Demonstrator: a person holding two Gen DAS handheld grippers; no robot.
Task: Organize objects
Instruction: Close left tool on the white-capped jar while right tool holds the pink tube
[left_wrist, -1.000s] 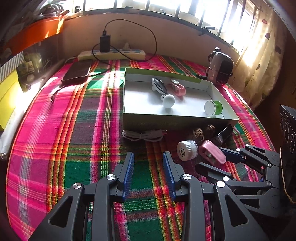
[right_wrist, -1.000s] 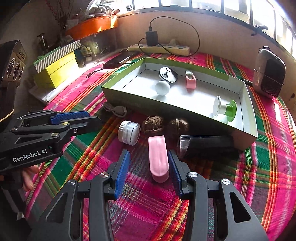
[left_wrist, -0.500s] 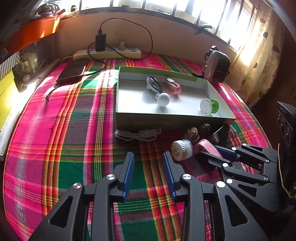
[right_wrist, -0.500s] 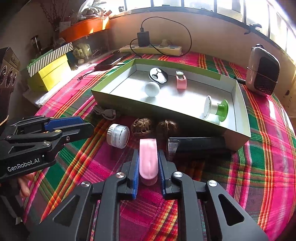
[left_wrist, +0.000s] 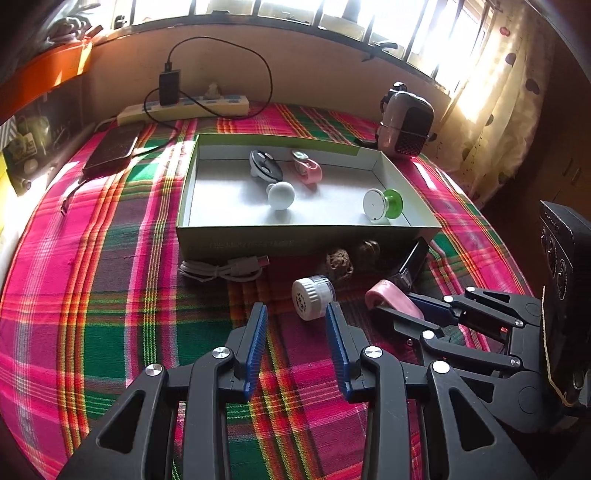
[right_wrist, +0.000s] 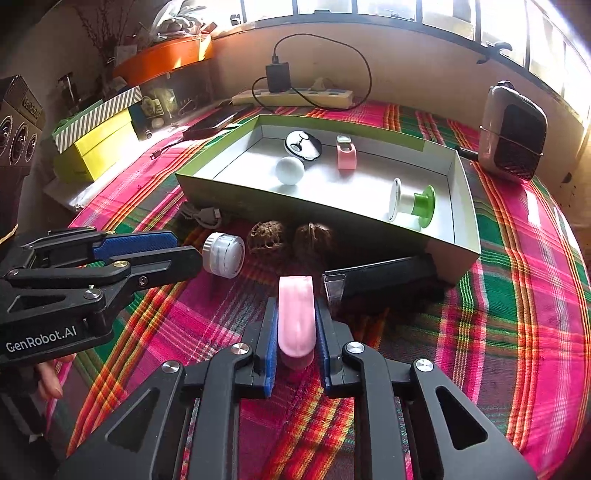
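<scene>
The green box (right_wrist: 463, 206) on the bench holds 4 things, 1 white ball (right_wrist: 290, 170) among them, while outside it the right gripper (right_wrist: 296, 314) fingers clamp 1 pink case (right_wrist: 295, 317) and the left gripper (left_wrist: 297, 325) fingers stand apart, empty, near 1 white jar (left_wrist: 312, 297).

Pink clip (right_wrist: 296, 314) — pink-green plaid cloth (right_wrist: 517, 295) — green-rimmed box (right_wrist: 461, 206).

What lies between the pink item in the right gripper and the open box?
The right gripper is shut on the pink item. Two brown husk balls and a black case lie before the box; its near wall must be cleared.
</scene>
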